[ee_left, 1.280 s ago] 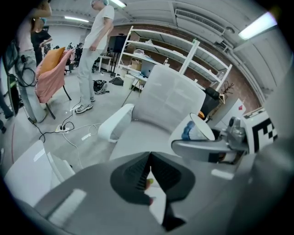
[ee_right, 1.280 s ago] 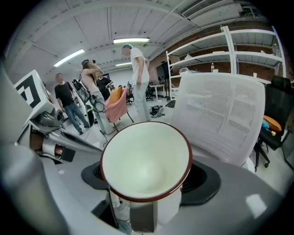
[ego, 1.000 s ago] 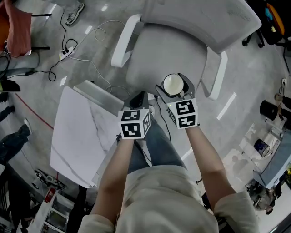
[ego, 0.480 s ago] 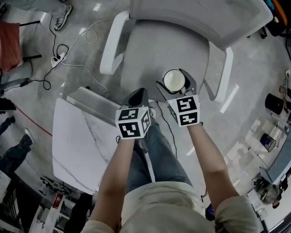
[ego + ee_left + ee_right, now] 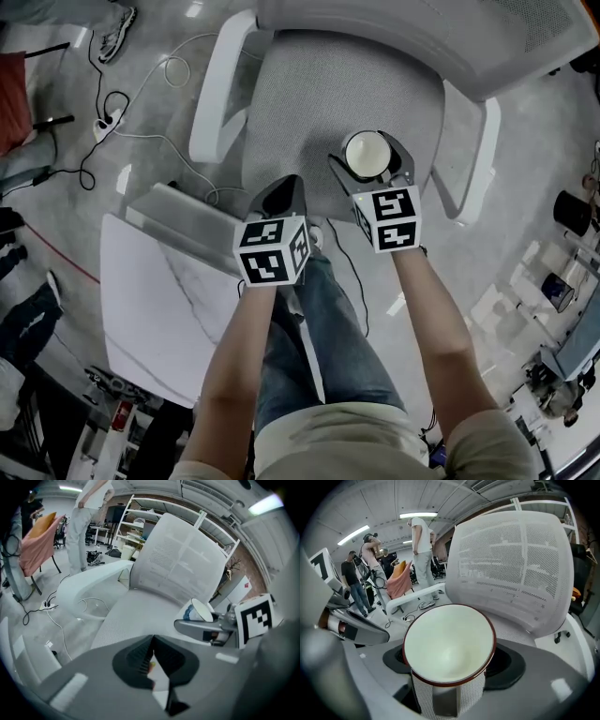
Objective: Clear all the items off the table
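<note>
Two tools above chair (image 5: 309, 94): left tool (image 5: 284, 187) pressed together, right tool (image 5: 367, 155) pinching white cup (image 5: 447, 641).

The person wears a pale beige short-sleeved top (image 5: 347, 450) and, just beyond it, blue jeans (image 5: 319, 328). Further from the top, the left tool (image 5: 284, 190) and right tool (image 5: 368, 152) have smooth grey shells. Each carries a white cube with black square markers: left cube (image 5: 272, 251), right cube (image 5: 387, 218). The left tool's pads (image 5: 136, 660) are black and ridged.

The head view looked steeply down on the chair (image 5: 319, 112), upper frame. Both gripper views closely faced its backrest (image 5: 183, 564) (image 5: 511, 564).
</note>
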`<state>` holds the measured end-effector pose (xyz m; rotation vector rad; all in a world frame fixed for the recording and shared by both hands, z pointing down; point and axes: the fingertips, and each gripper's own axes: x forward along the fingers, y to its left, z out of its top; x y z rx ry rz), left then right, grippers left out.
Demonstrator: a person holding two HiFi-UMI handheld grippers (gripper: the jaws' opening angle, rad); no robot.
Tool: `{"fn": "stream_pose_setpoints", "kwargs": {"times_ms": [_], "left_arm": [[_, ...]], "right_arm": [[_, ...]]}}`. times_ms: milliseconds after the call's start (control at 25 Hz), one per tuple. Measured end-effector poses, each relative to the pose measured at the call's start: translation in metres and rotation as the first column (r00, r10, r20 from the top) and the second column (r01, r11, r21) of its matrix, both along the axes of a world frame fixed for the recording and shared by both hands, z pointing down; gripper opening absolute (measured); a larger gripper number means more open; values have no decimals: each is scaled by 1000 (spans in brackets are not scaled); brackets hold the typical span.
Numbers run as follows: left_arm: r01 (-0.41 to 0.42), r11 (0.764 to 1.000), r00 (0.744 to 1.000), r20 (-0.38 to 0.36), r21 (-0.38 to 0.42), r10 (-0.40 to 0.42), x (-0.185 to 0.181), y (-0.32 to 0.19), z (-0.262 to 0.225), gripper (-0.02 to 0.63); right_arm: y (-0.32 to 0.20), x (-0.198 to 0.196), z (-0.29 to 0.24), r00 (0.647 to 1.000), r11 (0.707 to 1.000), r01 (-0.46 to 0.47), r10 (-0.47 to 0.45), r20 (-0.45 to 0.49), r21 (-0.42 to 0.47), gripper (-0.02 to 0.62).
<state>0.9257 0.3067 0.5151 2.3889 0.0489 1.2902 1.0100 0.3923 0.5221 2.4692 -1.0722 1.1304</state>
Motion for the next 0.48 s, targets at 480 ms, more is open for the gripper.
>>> {"fn": "stream_pose_setpoints", "kwargs": {"times_ms": [480], "left_arm": [[-37,999,999,-15,0,37,14,4,42,9]], "right_arm": [[-9,34,36,999,1000,-17,17,-35,-2,410]]}}
